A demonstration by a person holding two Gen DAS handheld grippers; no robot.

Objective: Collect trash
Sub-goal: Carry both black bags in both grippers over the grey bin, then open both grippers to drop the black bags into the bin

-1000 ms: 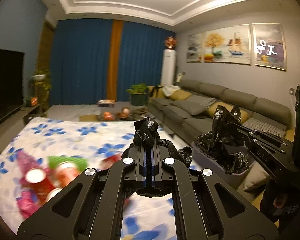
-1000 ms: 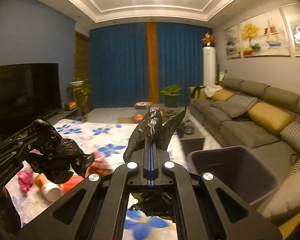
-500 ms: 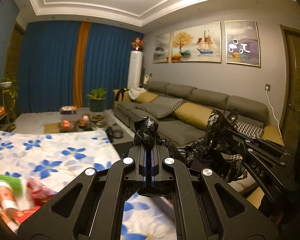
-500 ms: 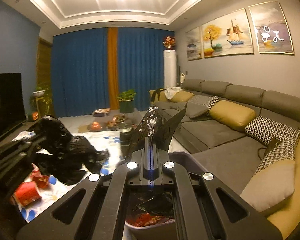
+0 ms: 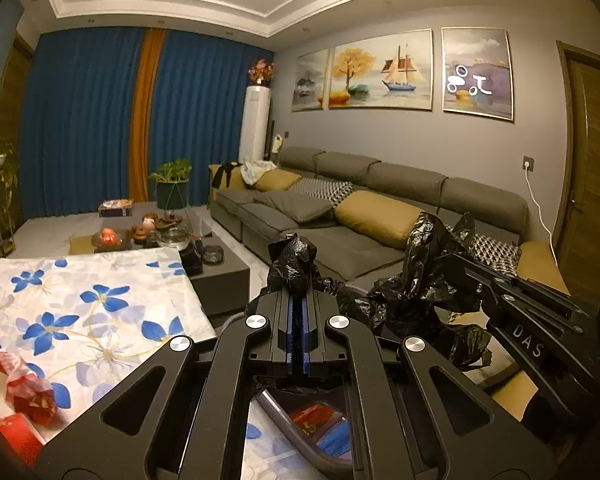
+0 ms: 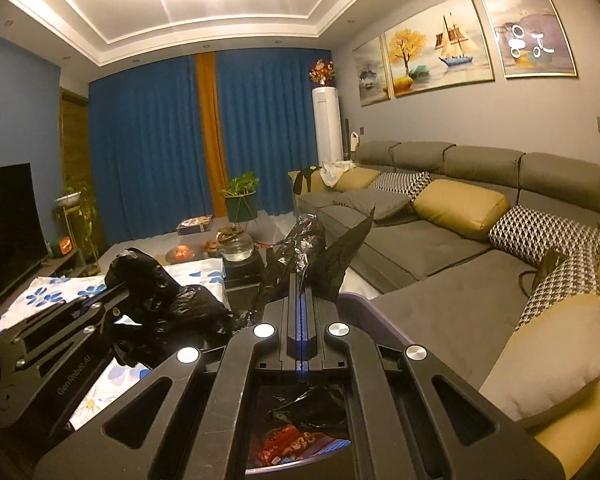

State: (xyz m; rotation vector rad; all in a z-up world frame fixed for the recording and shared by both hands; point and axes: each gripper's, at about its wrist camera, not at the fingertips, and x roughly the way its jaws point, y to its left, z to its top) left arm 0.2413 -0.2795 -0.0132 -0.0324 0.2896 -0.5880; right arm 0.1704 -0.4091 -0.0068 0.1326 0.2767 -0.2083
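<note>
My left gripper (image 5: 296,294) is shut on one edge of a black trash bag (image 5: 294,262). My right gripper (image 6: 300,280) is shut on another edge of the bag (image 6: 316,248). Each wrist view shows the other gripper beside it: the right gripper (image 5: 454,260) with crumpled bag plastic (image 5: 420,292), and the left gripper (image 6: 118,288) with its bunch of plastic (image 6: 172,304). The bag hangs between them over a grey bin (image 6: 364,304). Red wrappers (image 6: 284,444) lie inside the bin (image 5: 276,412).
A table with a white cloth printed with blue flowers (image 5: 80,320) stands to the left and carries red wrappers (image 5: 28,396). A grey sofa (image 6: 440,264) with cushions fills the right. A low dark coffee table (image 5: 220,272) with tea ware stands further ahead.
Both grippers have swung right, away from the flowered table and toward the sofa, still holding the bag. The bin with red wrappers now lies beneath them.
</note>
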